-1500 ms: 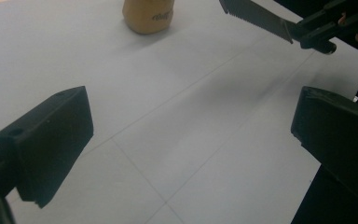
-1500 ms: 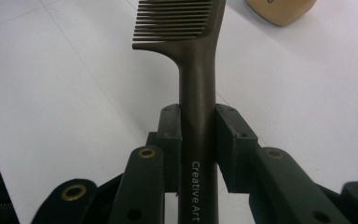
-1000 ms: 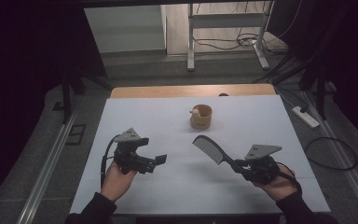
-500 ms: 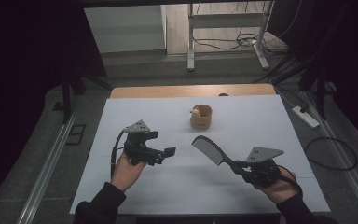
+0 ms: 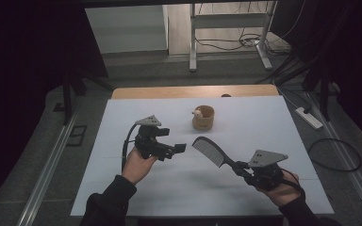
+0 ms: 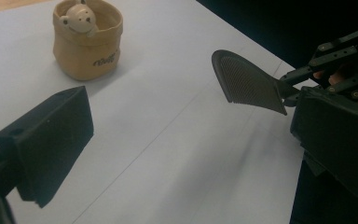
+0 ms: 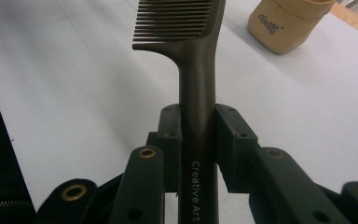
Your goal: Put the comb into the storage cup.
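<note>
The right gripper (image 5: 248,173) has its 2 jaws pressed tight on the handle of a dark comb (image 5: 211,152), and the comb is up in the air over the white table (image 5: 122,122), not touching it. The comb points up and away toward the left gripper (image 5: 175,150). That one holds nothing, and its jaws stand wide apart. I think the comb is light and hard, made of plastic, so it will not bend much. Its handle looks smooth, so it could slip or turn if the squeeze is weak. The handle is the best place to hold it, because the thin teeth could snap or get bent. If the other gripper takes it, the thick back edge of the comb head looks like a safe spot. The high view lets me see the whole table, both hands, and a small tan pouch (image 5: 202,118) well behind the comb. The left gripper view shows the pouch (image 6: 87,39) up close, and a little bear toy (image 6: 78,19) peeks out of the top. It also shows the comb head (image 6: 247,83) from the side, with its fine teeth. The right gripper view shows the handle (image 7: 196,121) squeezed between the jaws, with the words "Creative Art" printed on it.
</note>
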A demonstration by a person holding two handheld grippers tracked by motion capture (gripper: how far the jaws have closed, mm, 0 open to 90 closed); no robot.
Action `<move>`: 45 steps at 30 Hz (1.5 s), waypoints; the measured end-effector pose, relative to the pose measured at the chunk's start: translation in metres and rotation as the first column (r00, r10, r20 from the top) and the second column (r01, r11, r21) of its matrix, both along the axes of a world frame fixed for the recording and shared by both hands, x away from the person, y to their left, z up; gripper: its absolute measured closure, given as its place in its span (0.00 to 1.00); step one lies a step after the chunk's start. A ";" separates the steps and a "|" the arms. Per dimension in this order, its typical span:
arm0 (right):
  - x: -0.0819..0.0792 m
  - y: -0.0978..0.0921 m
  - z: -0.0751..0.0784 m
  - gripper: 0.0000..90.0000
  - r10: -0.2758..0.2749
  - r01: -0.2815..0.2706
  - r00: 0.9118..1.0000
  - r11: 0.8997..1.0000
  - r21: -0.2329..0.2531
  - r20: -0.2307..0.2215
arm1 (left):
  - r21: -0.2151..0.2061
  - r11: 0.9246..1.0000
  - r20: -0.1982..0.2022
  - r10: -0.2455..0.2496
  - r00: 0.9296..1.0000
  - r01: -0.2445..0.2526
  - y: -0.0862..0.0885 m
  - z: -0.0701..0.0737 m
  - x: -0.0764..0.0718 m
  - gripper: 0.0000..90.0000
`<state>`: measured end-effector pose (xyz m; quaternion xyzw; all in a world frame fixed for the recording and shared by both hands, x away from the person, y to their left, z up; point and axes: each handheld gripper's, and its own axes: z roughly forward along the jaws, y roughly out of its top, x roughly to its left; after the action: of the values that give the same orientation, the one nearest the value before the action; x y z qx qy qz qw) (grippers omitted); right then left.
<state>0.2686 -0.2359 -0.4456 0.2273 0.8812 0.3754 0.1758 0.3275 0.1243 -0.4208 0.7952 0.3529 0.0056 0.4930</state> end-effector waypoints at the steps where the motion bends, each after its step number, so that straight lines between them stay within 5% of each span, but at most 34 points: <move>1: 0.000 0.000 0.000 0.80 0.001 -0.001 1.000 1.000 0.002 0.002 | 0.000 1.000 -0.002 -0.005 1.000 0.005 -0.001 0.000 0.002 0.00; 30: -0.008 0.012 -0.001 0.80 0.061 -0.062 0.996 0.998 0.026 0.063 | -0.093 0.994 -0.051 -0.065 0.997 0.060 -0.019 -0.007 0.011 0.00; 45: -0.013 0.019 0.000 0.80 0.099 -0.104 0.990 0.993 0.047 0.100 | -0.140 0.984 -0.097 -0.128 0.987 0.114 -0.031 -0.007 0.009 0.00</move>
<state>0.2553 -0.2166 -0.4455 0.1680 0.8719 0.4173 0.1933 0.3366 0.0937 -0.4280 0.7796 0.3292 -0.0902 0.5251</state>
